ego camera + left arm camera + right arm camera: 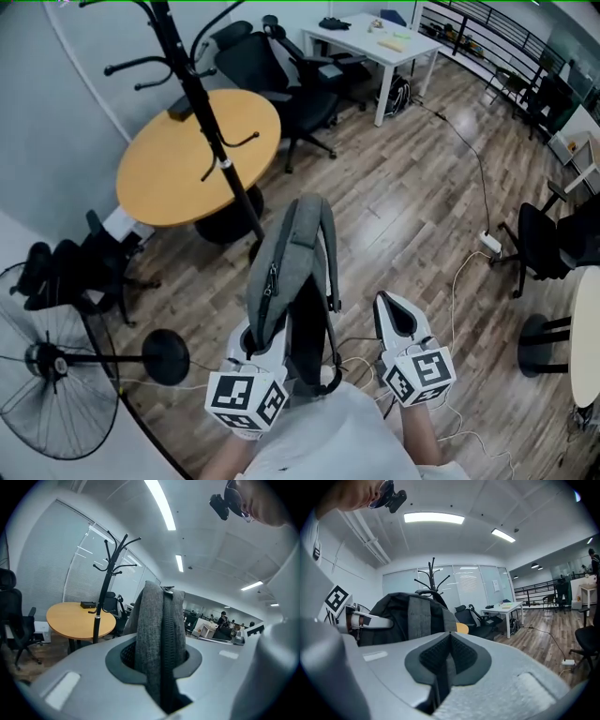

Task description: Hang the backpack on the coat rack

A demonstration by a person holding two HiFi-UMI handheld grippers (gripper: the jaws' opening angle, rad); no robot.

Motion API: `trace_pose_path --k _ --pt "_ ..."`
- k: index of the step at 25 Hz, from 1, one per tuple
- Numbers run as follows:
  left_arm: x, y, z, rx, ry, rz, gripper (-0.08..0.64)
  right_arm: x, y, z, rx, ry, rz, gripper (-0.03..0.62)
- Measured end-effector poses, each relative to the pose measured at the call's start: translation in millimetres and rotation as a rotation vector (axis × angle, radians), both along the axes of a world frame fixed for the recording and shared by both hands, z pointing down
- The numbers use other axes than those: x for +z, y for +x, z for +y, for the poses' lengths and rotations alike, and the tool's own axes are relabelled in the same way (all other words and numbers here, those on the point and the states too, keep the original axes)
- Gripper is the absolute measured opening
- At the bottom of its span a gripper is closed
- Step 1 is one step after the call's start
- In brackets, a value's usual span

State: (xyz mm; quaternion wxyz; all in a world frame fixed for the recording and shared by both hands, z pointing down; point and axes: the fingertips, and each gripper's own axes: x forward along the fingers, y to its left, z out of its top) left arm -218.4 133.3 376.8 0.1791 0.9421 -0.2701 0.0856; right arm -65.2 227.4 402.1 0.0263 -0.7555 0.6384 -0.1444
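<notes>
The carry toward the rack is the step under way; the hanging itself is not yet begun. The left hand-held gripper (255, 345) is clamping the grey backpack (286, 272), and its own view is showing the jaws pressing on a fold of grey fabric on either side of the zipper. The backpack is rising from that grip, off the floor, and reaching out toward the black coat rack (202, 103). It is touching none of the rack's hooks, and its dark straps are dangling along the side nearer the right hand-held gripper (389, 309). That one is hovering just beside the backpack with its jaws together and nothing between them.

The rack is standing ahead, in front of a round wooden counter (164, 178), with its curved hooks branching off the pole at more than one height. A standing fan (47, 394) is sitting low on the left side, apart from the path.

By my reading, the next move is calling for lifting the backpack to the height of a free hook. A loop or strap then needs presenting to that hook so it slips over the tip. The empty right hand-held gripper seems best placed for spreading or steadying a strap while the left one bears the weight. The main risk is looking like the strap missing the hook when the grip lets go.
</notes>
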Motion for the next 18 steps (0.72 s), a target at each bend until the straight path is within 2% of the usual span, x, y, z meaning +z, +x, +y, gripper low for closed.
trace_pose_path --k 9,18 --pt "1.4 51.5 -68.5 0.040 -0.023 0.004 0.107 -4.6 43.9 -65.4 0.028 -0.022 0.014 0.000" --pt "-15.7 88.6 -155.2 0.051 -0.014 0.036 0.109 -22.8 78.1 -161.7 0.031 -0.021 0.042 0.000"
